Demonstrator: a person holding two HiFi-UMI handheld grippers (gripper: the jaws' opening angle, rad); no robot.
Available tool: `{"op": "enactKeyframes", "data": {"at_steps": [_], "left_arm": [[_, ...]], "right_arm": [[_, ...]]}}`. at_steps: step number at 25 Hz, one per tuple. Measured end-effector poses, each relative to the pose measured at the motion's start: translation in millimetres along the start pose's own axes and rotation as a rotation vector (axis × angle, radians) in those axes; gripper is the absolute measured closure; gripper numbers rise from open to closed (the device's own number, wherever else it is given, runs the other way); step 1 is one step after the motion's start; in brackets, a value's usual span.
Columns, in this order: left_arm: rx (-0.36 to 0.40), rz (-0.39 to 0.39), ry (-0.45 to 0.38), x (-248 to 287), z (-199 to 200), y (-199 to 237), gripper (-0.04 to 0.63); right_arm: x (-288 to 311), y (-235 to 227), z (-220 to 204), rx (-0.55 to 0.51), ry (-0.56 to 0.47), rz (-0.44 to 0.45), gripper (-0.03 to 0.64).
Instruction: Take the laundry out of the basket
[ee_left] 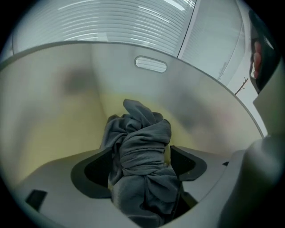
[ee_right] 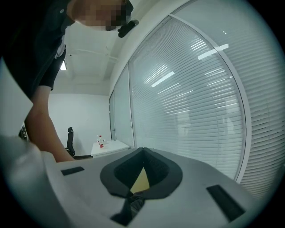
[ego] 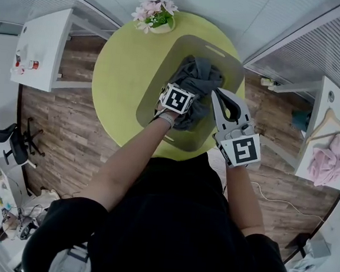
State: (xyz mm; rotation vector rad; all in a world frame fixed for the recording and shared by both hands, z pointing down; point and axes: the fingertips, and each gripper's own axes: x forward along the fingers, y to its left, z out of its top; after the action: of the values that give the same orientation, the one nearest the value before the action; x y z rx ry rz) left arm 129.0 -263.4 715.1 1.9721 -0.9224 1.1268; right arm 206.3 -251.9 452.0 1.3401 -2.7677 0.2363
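Grey basket (ego: 157, 78) sits on round yellow-green table (ego: 119, 69), flower pot (ego: 155, 14) just beyond its far-left corner. Inside basket: one bundle of dark grey laundry (ego: 195, 81), scrunched and knotted, towards the far-right part. Rest of the basket floor is bare.

L forearm reaches over basket's near rim. Left gripper (ee_left: 140, 150) is down inside basket, jaws spread apart w/ laundry bundle standing between them. Cloth brushes the L jaw, w/ a gap at the R jaw, so it's released, not clamped.

Right gripper (ego: 217, 95) is held over basket's R side, tip just beside the laundry and pointing away from person. Its jaws are closed tip to tip w/ nothing between.
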Motion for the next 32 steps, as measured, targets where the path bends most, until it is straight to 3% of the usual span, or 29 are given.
{"op": "enactKeyframes", "data": {"at_steps": [8,16,32], "left_arm": [[-0.019,-0.048,0.072,29,-9,-5,0.163],[-0.044,-0.049,0.097,51,-16,2,0.141],[-0.042,-0.074,0.12,80,-28,1,0.109]], "right_arm": [[8,-10,-4,0.026,0.007,-0.001,0.595],[9,-18,-20,0.037,0.088,-0.021,0.595],[4,-18,-20,0.059,0.049,-0.017,0.595]]}}
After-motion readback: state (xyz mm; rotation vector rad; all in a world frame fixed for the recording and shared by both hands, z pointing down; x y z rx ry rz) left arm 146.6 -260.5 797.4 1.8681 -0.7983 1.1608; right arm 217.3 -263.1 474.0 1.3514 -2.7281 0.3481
